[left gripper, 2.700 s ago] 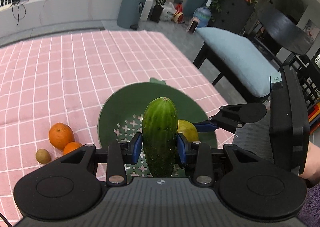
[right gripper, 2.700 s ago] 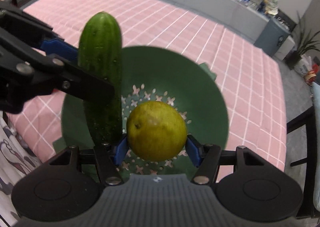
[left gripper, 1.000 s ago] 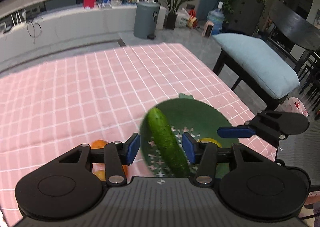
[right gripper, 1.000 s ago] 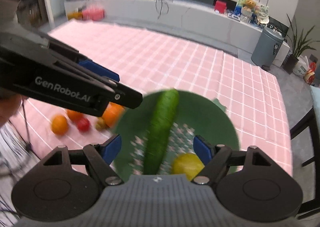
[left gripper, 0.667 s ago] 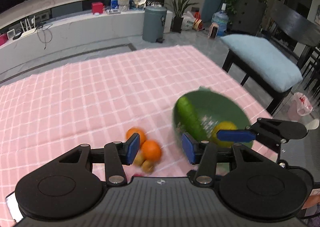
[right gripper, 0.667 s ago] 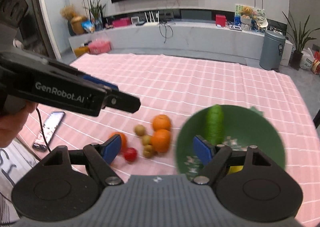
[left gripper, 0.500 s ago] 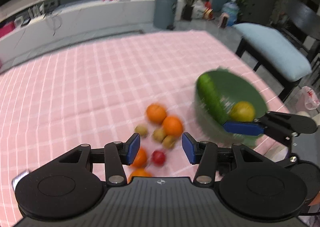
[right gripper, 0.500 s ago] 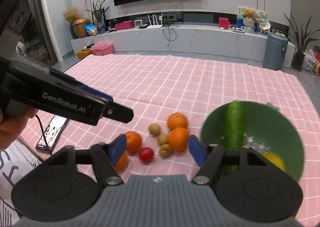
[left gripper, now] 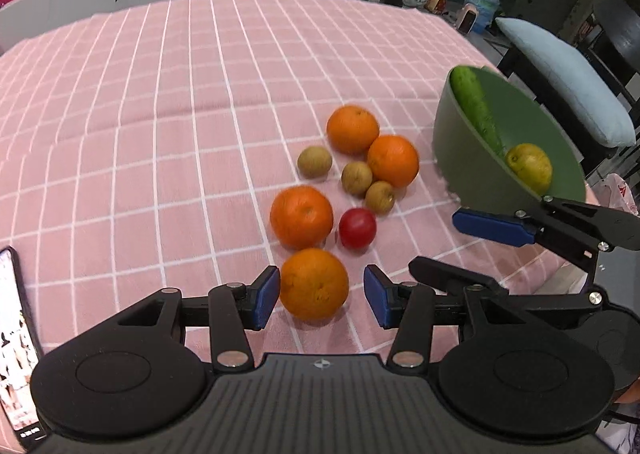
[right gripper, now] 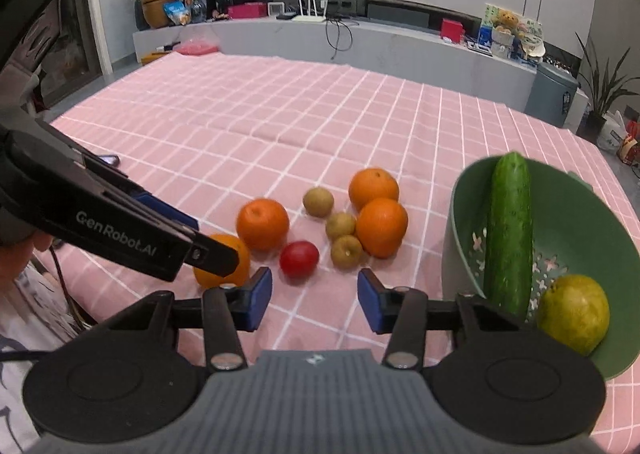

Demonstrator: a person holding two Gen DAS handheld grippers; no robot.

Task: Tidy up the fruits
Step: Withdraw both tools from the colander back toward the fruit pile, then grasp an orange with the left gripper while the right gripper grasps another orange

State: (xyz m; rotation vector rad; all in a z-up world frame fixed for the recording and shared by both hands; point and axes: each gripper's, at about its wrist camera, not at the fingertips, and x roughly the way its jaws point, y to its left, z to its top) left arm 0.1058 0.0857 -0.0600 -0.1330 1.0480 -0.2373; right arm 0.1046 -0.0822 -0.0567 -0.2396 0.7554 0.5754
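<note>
the surface [right gripper: 320,122], covered in a pink checked cloth, carries everything, and the loose fruit sits bunched near its front edge where both hands can reach it. the green bowl [right gripper: 580,214] stands off to the right of the pile, evidently the collecting place, since a cucumber [right gripper: 510,230] already leans against its wall and a yellow-green citrus [right gripper: 572,312] lies at its bottom. the left gripper [left gripper: 320,296] is half open with the nearest orange [left gripper: 314,282] framed between its blue pads, though whether the pads touch the skin i cannot tell; it looks lined up for the next pick. the right gripper [right gripper: 314,298] is closing with nothing between its pads, aimed toward the small red fruit [right gripper: 299,257]. three more oranges [right gripper: 382,226] and three small brown fruits [right gripper: 340,225] wait beside it.
</note>
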